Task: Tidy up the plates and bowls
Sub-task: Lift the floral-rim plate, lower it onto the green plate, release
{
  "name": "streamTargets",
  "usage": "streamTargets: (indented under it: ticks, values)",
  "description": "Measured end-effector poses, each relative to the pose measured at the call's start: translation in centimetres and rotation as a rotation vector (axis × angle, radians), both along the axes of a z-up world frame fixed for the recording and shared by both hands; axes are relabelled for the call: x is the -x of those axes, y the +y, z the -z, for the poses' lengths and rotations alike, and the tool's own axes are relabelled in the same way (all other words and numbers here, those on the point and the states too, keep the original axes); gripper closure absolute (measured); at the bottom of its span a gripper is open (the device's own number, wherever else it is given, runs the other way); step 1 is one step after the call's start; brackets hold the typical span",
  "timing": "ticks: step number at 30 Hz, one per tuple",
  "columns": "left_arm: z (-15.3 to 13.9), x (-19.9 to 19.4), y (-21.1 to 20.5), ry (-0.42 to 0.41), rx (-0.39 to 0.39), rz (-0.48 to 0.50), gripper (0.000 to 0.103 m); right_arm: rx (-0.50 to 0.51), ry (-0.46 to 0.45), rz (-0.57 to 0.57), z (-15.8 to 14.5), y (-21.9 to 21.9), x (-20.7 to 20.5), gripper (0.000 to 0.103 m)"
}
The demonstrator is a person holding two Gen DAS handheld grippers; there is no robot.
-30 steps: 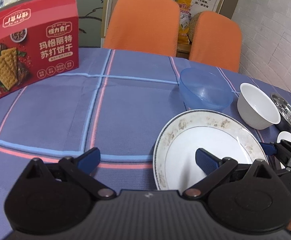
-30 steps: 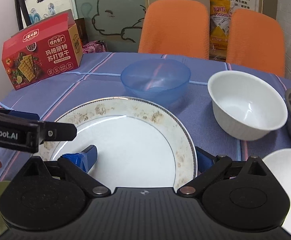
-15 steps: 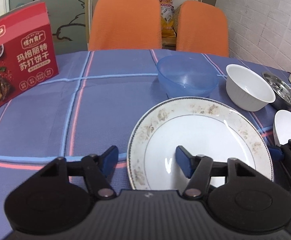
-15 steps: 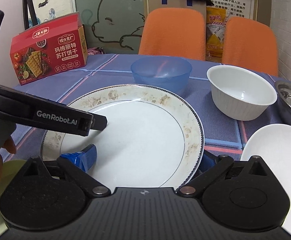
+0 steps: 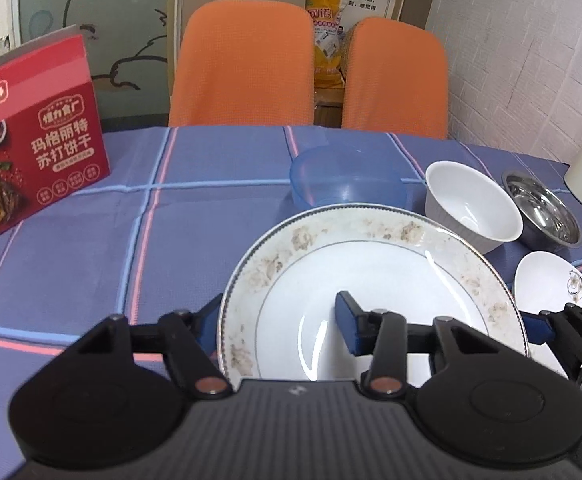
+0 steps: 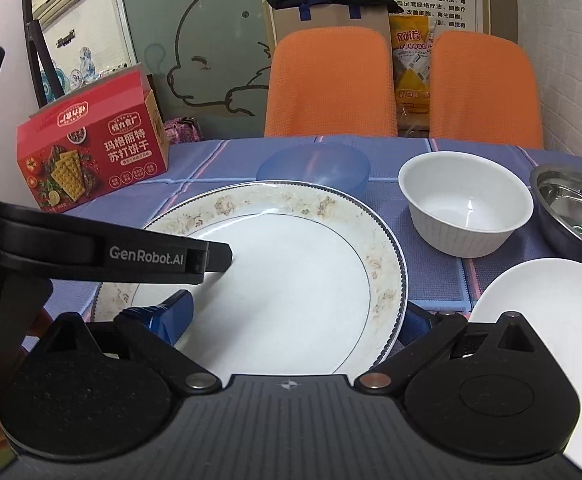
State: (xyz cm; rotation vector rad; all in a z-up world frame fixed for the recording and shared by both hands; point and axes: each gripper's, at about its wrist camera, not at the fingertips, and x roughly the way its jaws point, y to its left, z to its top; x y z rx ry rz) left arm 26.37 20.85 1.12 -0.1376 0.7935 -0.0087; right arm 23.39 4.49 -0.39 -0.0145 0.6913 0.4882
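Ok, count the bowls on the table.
3 bowls: blue plastic bowl behind the big plate, white bowl to its right, steel bowl farthest right. More may sit out of frame.

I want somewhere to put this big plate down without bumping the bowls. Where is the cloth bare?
The widest bare tablecloth lies between the cracker box and the large plate, reaching back to the orange chairs. The other side is crowded: blue bowl, white bowl, steel bowl and small white plate sit close together.
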Motion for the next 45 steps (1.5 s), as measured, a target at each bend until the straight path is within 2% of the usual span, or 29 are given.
streamTargets:
  ticks: [4,11,15,20,22,24,26,27,31,32,35,38,41,45]
  values:
    - [-0.7,2.4,0.2,-0.02,-0.001,-0.008,0.057,-0.008,-0.015,-0.009,-1.0,0.1,1.9,0.013]
    - [-1.1,9.8,0.8,-0.039,-0.022,-0.056,0.057,-0.046,-0.013,-0.054,-1.3,0.6,7.9,0.013]
    - [-0.3,14.3,1.0,-0.025,-0.04,-0.09,0.056,-0.058,0.01,-0.087,-0.7,1.0,11.4,0.013]
    - [1.3,17.8,1.0,-0.007,-0.048,-0.106,0.056,-0.048,0.042,-0.101,0.5,1.4,14.1,0.013]
    - [1.8,18.3,1.1,-0.007,-0.035,-0.106,0.056,-0.041,0.043,-0.1,0.8,1.4,14.6,0.013]
    - [1.9,18.7,0.7,-0.023,-0.059,-0.1,0.055,-0.045,0.049,-0.104,1.1,1.4,14.8,0.013]
    - [2.1,18.8,0.6,-0.027,-0.066,-0.098,0.049,-0.043,0.056,-0.108,1.4,1.4,14.8,0.013]
    - [2.4,18.6,0.8,-0.022,-0.062,-0.096,0.045,-0.045,0.056,-0.114,1.5,1.5,14.8,0.013]
    - [3.2,18.7,1.6,-0.015,-0.007,-0.09,0.043,-0.052,0.049,-0.12,1.6,0.9,15.1,0.017]
    - [3.1,18.9,1.6,-0.027,-0.007,-0.094,0.043,-0.057,0.045,-0.12,1.5,0.8,15.2,0.017]
    - [2.1,19.2,1.7,-0.073,-0.017,-0.106,0.033,-0.076,0.033,-0.108,1.1,0.2,15.4,0.017]
    - [1.1,19.2,2.0,-0.1,-0.023,-0.122,0.032,-0.109,0.021,-0.091,0.7,-0.6,15.4,0.016]
    - [0.2,19.1,2.3,-0.12,-0.016,-0.142,0.031,-0.106,-0.056,-0.064,-0.4,-1.6,15.9,0.015]
    - [-0.8,18.2,1.7,-0.128,0.001,-0.128,0.031,-0.122,-0.083,-0.032,-1.2,-3.9,15.3,0.015]
